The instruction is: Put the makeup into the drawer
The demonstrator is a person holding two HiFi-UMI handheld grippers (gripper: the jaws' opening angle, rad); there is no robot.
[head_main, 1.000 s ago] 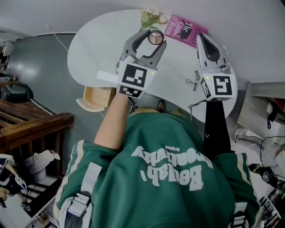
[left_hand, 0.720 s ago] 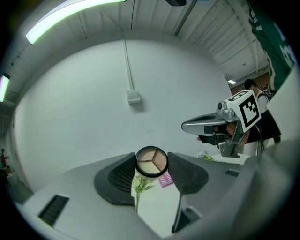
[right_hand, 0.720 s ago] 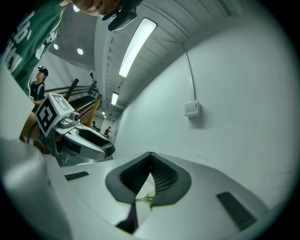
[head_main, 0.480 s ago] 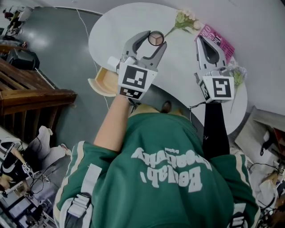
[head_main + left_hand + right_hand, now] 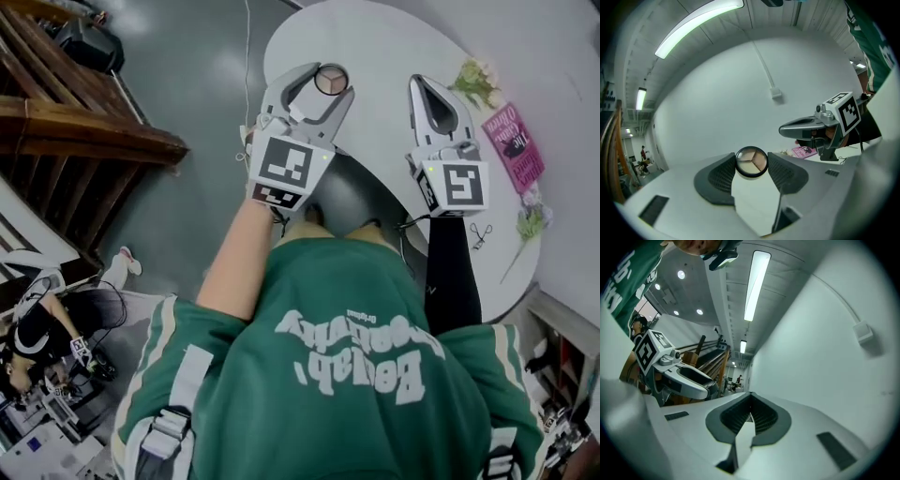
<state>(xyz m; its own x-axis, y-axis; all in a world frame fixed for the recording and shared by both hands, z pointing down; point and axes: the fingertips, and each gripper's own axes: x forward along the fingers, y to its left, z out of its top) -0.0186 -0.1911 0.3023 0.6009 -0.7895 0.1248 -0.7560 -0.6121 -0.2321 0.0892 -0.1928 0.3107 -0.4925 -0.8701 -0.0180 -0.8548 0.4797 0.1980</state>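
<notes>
While the white oval table fills the upper right of the head view, with a pink book and a sprig of flowers lying towards its far side, no drawer shows in any view, so the makeup's destination cannot be placed from here.

Both grippers are held out level in front of the person. The right gripper has its jaws brought together with nothing between them. The left gripper stands partly open, its two ribbed pads pressing on opposite sides of the makeup compact, which sits right at the jaw tips, off the table and in the air.

The compact is a small round case with a dark rim and a clear top, through which three pale wedges of powder show. It is probably very light and stiff, a hard plastic shell that will not give under the pads. Its smooth, curved rim looks slippery: each pad meets it along only a narrow patch, so it could swivel or pop out if squeezed harder. The pressed powder and the lid are likely the fragile parts, so a drop would do damage. The rim, taken straight across its widest line, seems the right hold; seating it deeper in the ribbing would be safer than this tip grip.
</notes>
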